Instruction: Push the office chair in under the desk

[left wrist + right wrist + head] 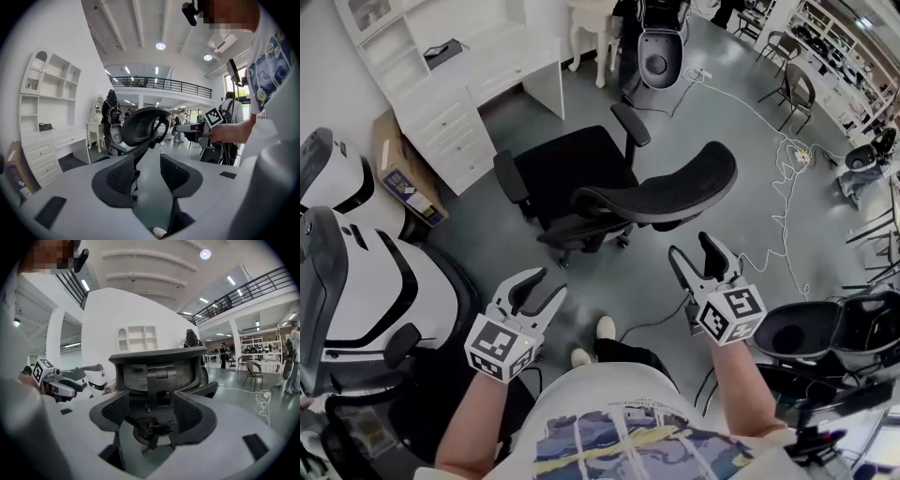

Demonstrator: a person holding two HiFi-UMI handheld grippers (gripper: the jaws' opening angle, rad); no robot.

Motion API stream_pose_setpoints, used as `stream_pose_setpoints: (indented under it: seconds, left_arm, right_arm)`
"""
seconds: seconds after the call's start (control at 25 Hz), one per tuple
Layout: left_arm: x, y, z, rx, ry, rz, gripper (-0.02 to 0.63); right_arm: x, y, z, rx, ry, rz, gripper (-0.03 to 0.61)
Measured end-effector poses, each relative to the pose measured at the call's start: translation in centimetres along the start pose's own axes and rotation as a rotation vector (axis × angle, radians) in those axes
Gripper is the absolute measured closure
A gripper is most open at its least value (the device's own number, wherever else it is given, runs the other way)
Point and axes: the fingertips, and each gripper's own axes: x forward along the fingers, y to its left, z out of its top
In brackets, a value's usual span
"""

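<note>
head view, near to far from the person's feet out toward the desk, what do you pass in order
white shoes → office chair backrest → chair seat → white desk

Head view steeply down; gripper views level, near the shared office chair [581,173]
</note>
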Motion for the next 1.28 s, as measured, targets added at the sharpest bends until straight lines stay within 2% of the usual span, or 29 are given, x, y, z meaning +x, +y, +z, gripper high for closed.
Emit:
stream_pose_setpoints:
  seconds: [0.28, 0.48, 0.8, 1.08, 1.28]
  left_arm:
    - [3.2, 2.1, 0.4, 0.025, 0.061, 0.036, 0.407]
    - [5.1, 5.2, -0.2, 0.069, 0.114, 0.058, 0.385]
    - [8.2, 6.4, -2.0, 0.205, 0.222, -0.045, 0.364]
    - [10.2, 6.2, -3.4, 0.285, 0.286, -0.107, 0.364]
    - [10.1, 6.2, -3.8, 0.335, 0.291, -0.127, 0.405]
  right_arm:
    - [2.2, -2.1, 0.1, 0.016, -0.006, 0.026, 0.255]
    - [3.9, -2.3, -0.1, 0.010, 0.008, 0.047, 0.249]
    - [5.7, -1.9, -0.4, -0.033, 0.034, 0.054, 0.249]
    - [6.8, -2.1, -0.4, -0.045, 0.050, 0.037, 0.249]
    - [6.7, -2.1, -0.4, -0.041, 0.059, 0.021, 0.249]
